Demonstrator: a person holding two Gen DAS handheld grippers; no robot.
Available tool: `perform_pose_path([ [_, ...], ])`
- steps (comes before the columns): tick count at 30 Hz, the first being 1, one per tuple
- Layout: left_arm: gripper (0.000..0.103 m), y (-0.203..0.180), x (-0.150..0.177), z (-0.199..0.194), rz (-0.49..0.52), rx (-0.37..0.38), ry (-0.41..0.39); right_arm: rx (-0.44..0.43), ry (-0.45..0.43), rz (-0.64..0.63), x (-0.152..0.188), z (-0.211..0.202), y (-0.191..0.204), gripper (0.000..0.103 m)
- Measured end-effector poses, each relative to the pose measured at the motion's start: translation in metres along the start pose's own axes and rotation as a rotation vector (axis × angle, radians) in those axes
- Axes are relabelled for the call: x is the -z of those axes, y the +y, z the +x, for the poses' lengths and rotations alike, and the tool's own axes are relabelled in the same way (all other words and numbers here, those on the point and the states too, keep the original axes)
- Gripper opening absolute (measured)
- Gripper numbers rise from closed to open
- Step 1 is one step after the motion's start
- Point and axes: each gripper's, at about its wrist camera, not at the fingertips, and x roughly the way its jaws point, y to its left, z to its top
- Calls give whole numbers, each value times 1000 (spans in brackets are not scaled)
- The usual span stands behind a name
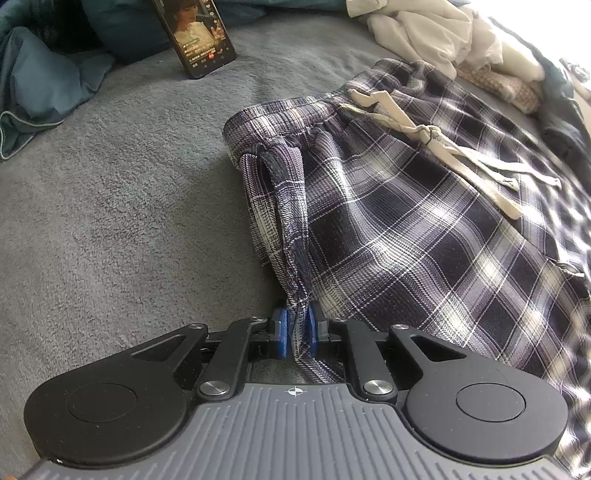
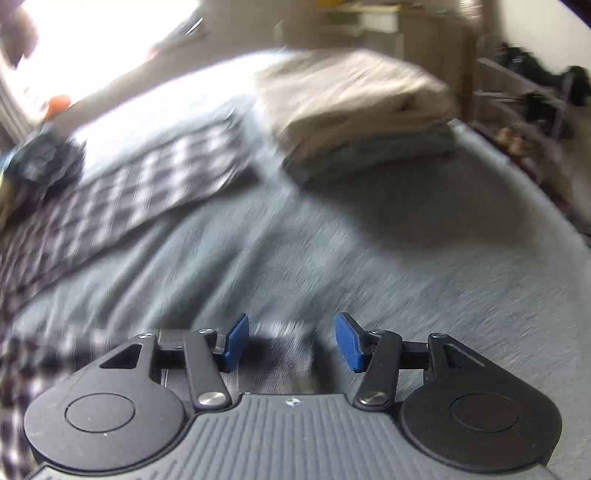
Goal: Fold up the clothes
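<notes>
In the left wrist view a teal quilted cover [image 1: 33, 88] bunches at the far left, soft and puffy. A smartphone [image 1: 195, 35] stands propped beside it, its glossy screen lit. The grey blanket [image 1: 110, 206] below is fleecy, with a short matted nap. The left gripper [image 1: 296, 334] is clenched on a twisted fold of the plaid trousers [image 1: 424, 229] — woven navy cloth crossed with white and lilac lines, spread flat toward the right, the waistband gathered. A flat cream drawstring [image 1: 436, 147] lies knotted across the waistband. Crumpled white garments [image 1: 428, 33] heap at the upper right.

In the blurred right wrist view the plaid cloth [image 2: 122, 195] lies at the left, stretching diagonally over the grey blanket [image 2: 424, 258]. The right gripper [image 2: 291, 341] has its blue pads [image 2: 347, 339] spread apart, nothing between them. Beyond — a folded stack [image 2: 354, 107], beige cloth over grey, in soft rectangular layers.
</notes>
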Motion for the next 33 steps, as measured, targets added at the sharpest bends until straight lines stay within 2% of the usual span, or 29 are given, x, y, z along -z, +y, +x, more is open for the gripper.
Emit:
perform_pose_path([
  [2, 12, 0, 0, -1, -5, -2, 0, 167, 4, -19, 9, 10, 1, 54],
  [4, 13, 0, 0, -1, -5, 1, 3, 312, -52, 136, 10, 5, -19, 54],
  [5, 14, 1, -1, -1, -5, 3, 4, 333, -80, 220, 10, -1, -30, 54],
  [7, 15, 2, -1, -2, -8, 10, 6, 314, -133, 381, 10, -17, -51, 54],
  [9, 17, 3, 0, -3, -5, 18, 6, 227, -180, 496, 13, -38, -64, 54],
  [13, 19, 3, -1, -3, -4, 26, 13, -60, -211, 687, 36, -76, -75, 57],
  [16, 20, 3, -2, -2, -3, 30, 20, -285, -107, 812, 70, -85, -74, 59],
  [18, 22, 3, -3, -2, -2, 33, 24, -383, -14, 864, 98, -85, -69, 59],
  [20, 22, 3, -3, -2, -2, 36, 29, -422, 58, 882, 122, -86, -61, 60],
  [23, 23, 4, -4, -1, -8, 41, 33, -428, 104, 892, 150, -89, -59, 60],
  [25, 23, 4, -4, -2, -15, 44, 34, -500, 138, 944, 166, -89, -62, 60],
  [27, 23, 5, -3, -2, -17, 46, 33, -551, 147, 942, 173, -92, -59, 60],
  [30, 23, 6, -4, -3, -32, 52, 35, -595, 222, 938, 180, -84, -51, 60],
  [33, 23, 9, -4, -4, -57, 65, 42, -571, 284, 932, 188, -66, -38, 60],
])
